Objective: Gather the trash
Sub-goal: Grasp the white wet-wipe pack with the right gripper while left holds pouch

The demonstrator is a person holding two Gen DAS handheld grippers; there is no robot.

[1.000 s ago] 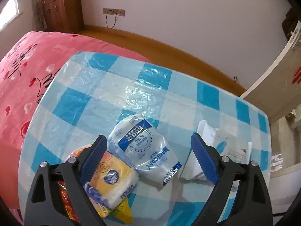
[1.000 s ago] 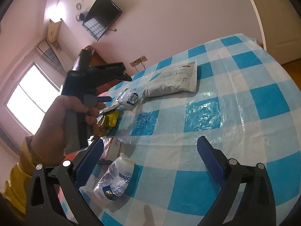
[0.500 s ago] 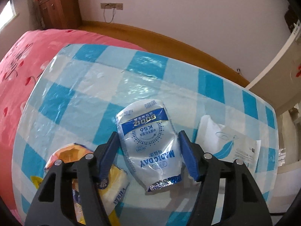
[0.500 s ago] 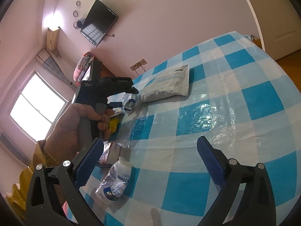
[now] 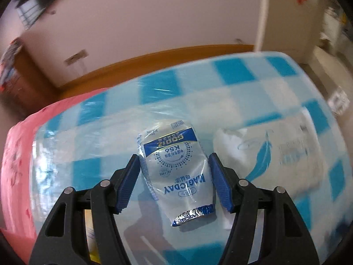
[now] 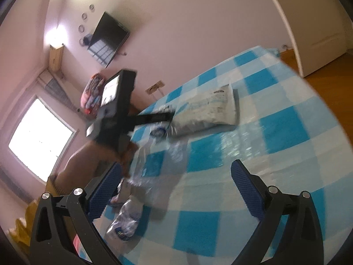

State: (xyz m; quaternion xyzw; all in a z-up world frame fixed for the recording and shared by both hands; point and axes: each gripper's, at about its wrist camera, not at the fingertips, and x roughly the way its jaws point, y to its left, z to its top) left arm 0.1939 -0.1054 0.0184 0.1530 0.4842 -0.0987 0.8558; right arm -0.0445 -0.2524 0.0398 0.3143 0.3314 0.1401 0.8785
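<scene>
Crumpled clear-and-blue MAGICDAY wrapper [image 5: 177, 172] pinched between blue ribbed pads [image 5: 129, 183] of left gripper [image 5: 175, 181], printed side up, silver torn end toward camera, raised a little off checked tablecloth [image 5: 231, 70] with shadow below. Left jaws about half shut, closed in within the last second and now steady, both pads pressed on wrapper's sides. Just right of it, on the cloth, white tissue pack [image 5: 269, 154] with blue feather print, blurred. Yellow packaging peeking at bottom left behind gripper's frame, kind not readable. Pink bedspread [image 5: 17, 154] at left edge of table, wooden skirting and pale wall beyond. From right wrist view: left gripper [image 6: 169, 116] seen side-on, held by hand [image 6: 88, 161] with yellow sleeve, tip down by same tissue pack [image 6: 207, 112]; held wrapper there blurred. Right gripper [image 6: 176, 187] wide apart, nothing between blue pads, hovering over blue-white cloth [image 6: 282, 128]. Second crumpled blue-print wrapper [image 6: 125, 220] lying on cloth near right gripper's left finger, not touched. Wall TV [image 6: 108, 37] and bright window [image 6: 37, 137] in background.
</scene>
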